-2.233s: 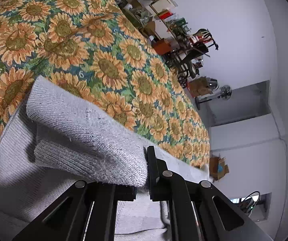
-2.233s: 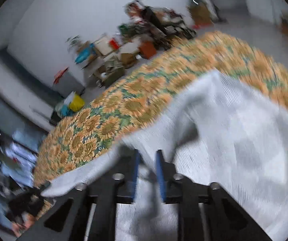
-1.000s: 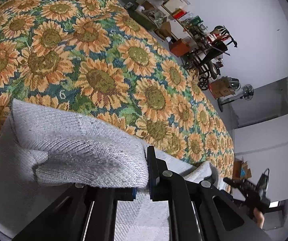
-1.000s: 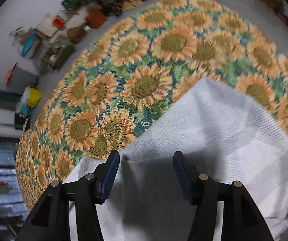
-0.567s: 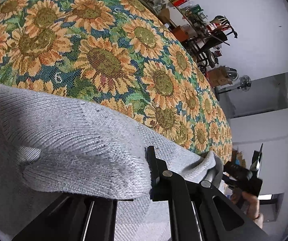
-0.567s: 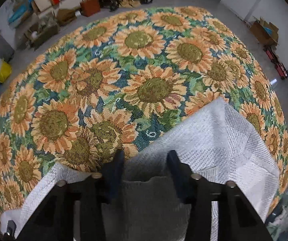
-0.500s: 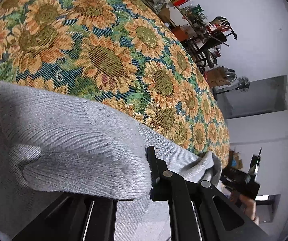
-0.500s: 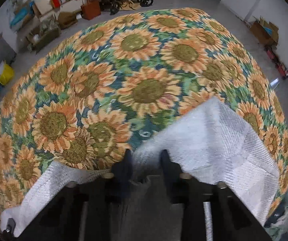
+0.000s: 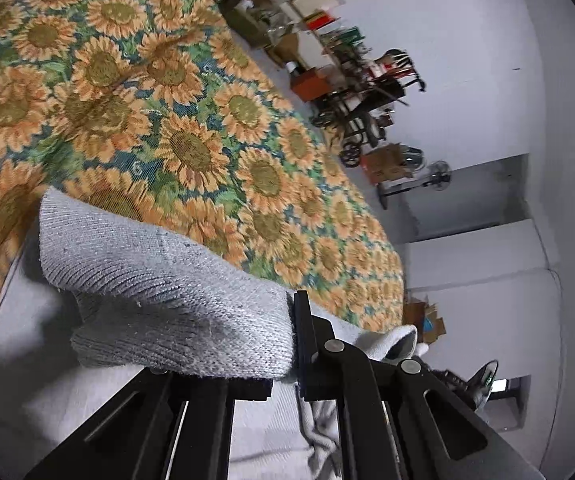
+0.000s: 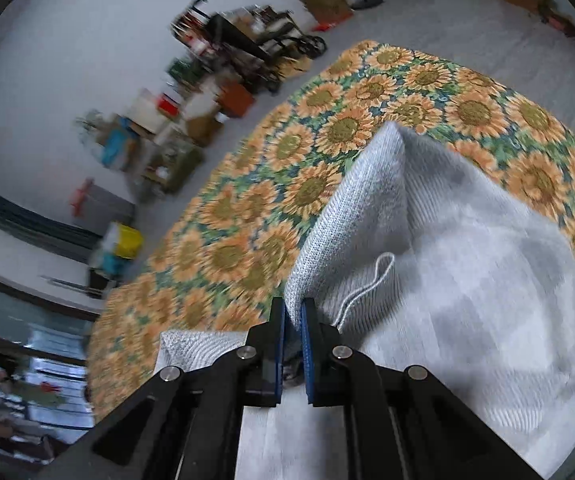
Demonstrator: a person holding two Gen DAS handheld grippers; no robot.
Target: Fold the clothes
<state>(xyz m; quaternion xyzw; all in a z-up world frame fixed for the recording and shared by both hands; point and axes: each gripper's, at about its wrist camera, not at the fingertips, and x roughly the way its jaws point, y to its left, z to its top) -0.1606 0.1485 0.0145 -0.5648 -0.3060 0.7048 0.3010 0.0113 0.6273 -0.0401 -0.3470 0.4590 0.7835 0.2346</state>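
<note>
Right wrist: sweater (image 10: 439, 216) between tool (image 10: 292, 320) pads.

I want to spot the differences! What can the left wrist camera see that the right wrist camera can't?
Only the left wrist view shows a standing fan by the white wall, and the left tool shut on a thick ribbed fold of the grey sweater.

Only the right wrist view shows a yellow bin on the floor, a loose loop of yarn, and the right tool pinching a sweater edge.

Both show the grey sweater, the sunflower cloth and a cluttered cart by the wall.
</note>
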